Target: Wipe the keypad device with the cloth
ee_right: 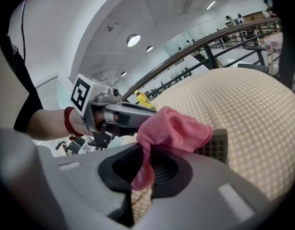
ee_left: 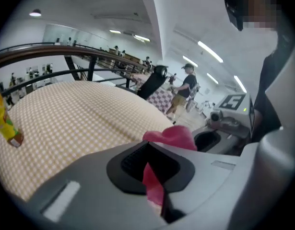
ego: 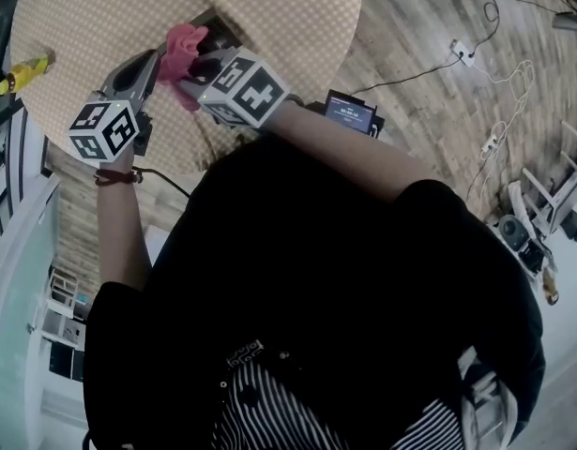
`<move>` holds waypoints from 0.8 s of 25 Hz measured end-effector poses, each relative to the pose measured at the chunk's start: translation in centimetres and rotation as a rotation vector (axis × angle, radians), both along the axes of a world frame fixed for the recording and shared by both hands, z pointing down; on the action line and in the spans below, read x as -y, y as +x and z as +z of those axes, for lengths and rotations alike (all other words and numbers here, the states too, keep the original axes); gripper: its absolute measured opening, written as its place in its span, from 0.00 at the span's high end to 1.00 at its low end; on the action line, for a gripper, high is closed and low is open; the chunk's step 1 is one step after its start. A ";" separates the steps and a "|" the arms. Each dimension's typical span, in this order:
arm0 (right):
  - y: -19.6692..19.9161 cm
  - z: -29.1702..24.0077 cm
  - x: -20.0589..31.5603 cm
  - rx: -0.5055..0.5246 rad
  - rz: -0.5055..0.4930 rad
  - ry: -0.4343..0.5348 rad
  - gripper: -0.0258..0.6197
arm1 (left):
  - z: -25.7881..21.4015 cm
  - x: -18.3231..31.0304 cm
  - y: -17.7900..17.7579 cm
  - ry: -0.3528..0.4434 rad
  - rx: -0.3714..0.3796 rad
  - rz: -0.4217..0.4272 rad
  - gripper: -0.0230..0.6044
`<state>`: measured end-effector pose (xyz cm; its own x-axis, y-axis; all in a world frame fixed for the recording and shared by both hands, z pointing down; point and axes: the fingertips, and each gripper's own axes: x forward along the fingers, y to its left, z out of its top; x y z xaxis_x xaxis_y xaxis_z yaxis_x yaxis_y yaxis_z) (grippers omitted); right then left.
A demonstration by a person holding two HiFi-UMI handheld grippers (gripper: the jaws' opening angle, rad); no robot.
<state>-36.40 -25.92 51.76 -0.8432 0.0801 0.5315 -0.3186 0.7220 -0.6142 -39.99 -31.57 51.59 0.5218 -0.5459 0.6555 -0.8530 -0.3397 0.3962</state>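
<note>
Checkered round bench (ego: 269, 26) carries one keypad device (ee_right: 215, 147), with one pink cloth (ee_right: 173, 128) bunched against it. Two tools, left tool (ee_left: 154, 181) and right tool (ee_right: 140, 174), each clamp that cloth.

The pink cloth (ee_right: 173, 128) looks soft, fuzzy and matt. The table's checked covering (ego: 288, 17) is dull woven fabric. The left gripper (ee_left: 152, 181) and right gripper (ee_right: 143, 175) are smooth matt grey plastic, with dark ribbed lining inside the jaws. The keypad device (ee_right: 215, 146) is dark matt plastic with raised studs. The floor (ego: 429, 26) looks like wood planking.
</note>
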 end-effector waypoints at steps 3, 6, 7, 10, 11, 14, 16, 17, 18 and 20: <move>-0.7 0.0 -0.2 -0.004 -0.001 -0.010 0.89 | 2.3 0.0 -0.3 -0.072 0.090 0.086 0.96; -1.5 1.0 -0.1 -0.025 -0.007 -0.013 0.89 | 3.4 0.8 -0.9 -0.106 0.110 0.104 0.96; -1.6 1.4 0.0 -0.029 -0.003 -0.014 0.89 | 3.8 1.1 -0.9 -0.117 0.112 0.109 0.96; -2.0 1.7 0.0 -0.029 -0.001 -0.008 0.89 | 5.2 0.9 -0.5 -0.168 0.118 0.146 0.96; -2.1 1.8 0.1 -0.032 -0.007 0.001 0.89 | 5.7 0.8 -0.3 -0.183 0.119 0.157 0.96; -2.3 3.0 0.4 -0.064 -0.014 0.015 0.89 | 6.5 0.9 0.2 -0.195 0.127 0.165 0.96; -2.5 4.0 1.1 -0.083 0.000 0.015 0.89 | 6.7 1.2 0.1 -0.186 0.186 0.189 0.96; -2.6 4.5 1.3 -0.092 0.010 0.007 0.89 | 6.8 1.2 0.1 -0.181 0.238 0.224 0.96; -2.7 4.9 1.6 -0.103 0.020 -0.002 0.89 | 6.9 1.2 0.1 -0.178 0.285 0.263 0.96; -2.8 5.6 2.0 -0.127 0.025 -0.012 0.89 | 7.1 1.3 0.4 -0.178 0.333 0.312 0.96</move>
<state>-39.15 -27.90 57.35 -0.7709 0.0667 0.6335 -0.4124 0.7056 -0.5762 -39.55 -32.92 58.65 0.3886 -0.2616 0.8835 -0.8116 -0.5511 0.1938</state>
